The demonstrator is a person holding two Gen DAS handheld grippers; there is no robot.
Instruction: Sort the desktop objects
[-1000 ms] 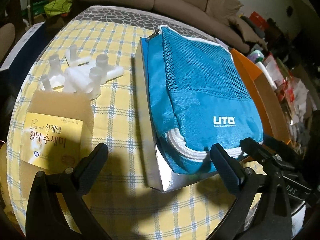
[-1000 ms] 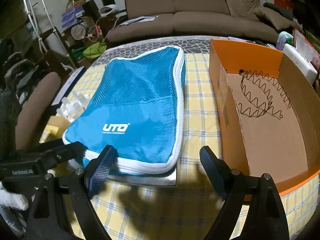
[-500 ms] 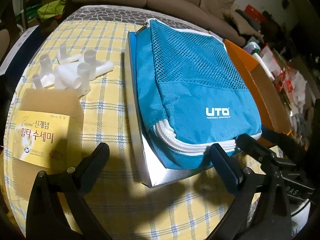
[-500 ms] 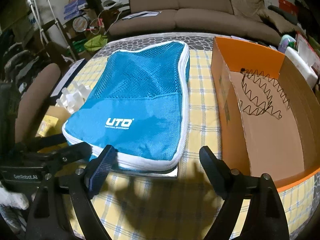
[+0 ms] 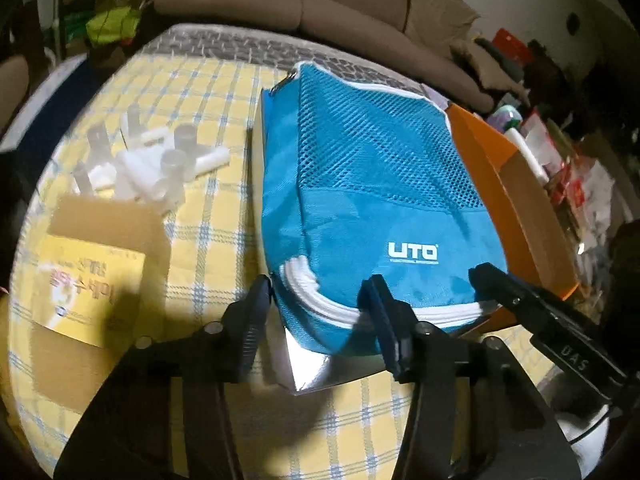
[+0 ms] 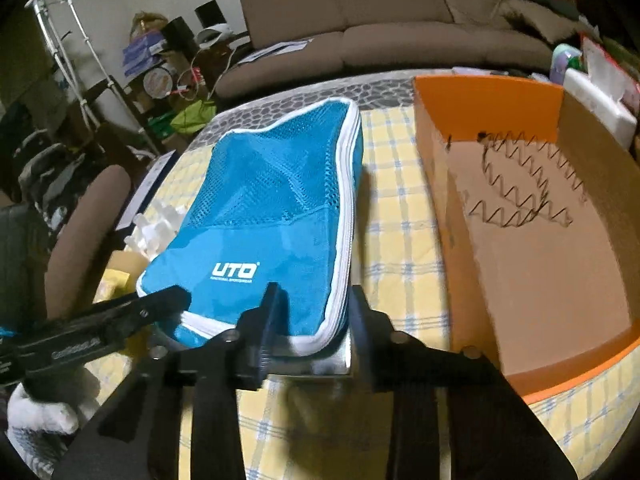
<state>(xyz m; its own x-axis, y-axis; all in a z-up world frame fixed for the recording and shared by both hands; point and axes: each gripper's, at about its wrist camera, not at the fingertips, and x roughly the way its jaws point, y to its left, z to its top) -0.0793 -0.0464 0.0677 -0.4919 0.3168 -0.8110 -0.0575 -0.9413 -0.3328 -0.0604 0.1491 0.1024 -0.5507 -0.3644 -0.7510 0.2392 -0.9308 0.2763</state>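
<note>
The blue mesh pouch (image 5: 372,216) carried "UTO" in white, with a smaller line beneath too fine to read; it lay on a silvery sheet (image 5: 304,372) on the yellow checked tablecloth (image 5: 208,92), just left of the orange cardboard box (image 6: 532,240). The yellow-labelled packet (image 5: 92,280) bore Korean print, blurred here. Letters "DAS" showed on the right tool's arm in the left view. Against the earlier frames, both sets of jaws had just been closing: the left gripper (image 5: 316,304) now stood with its fingers narrowed about the pouch's near left corner, and the right gripper (image 6: 314,312) likewise about the near right corner; in both, the fingers appeared to press the fabric edge. Only the left view showed the white plastic tubes (image 5: 156,164) clearly, and the packet's label. Only the right view showed the box interior with its zigzag wire (image 6: 524,184), the brown sofa (image 6: 392,28) whole, and a white-gloved hand (image 6: 44,408) under the left tool.
</note>
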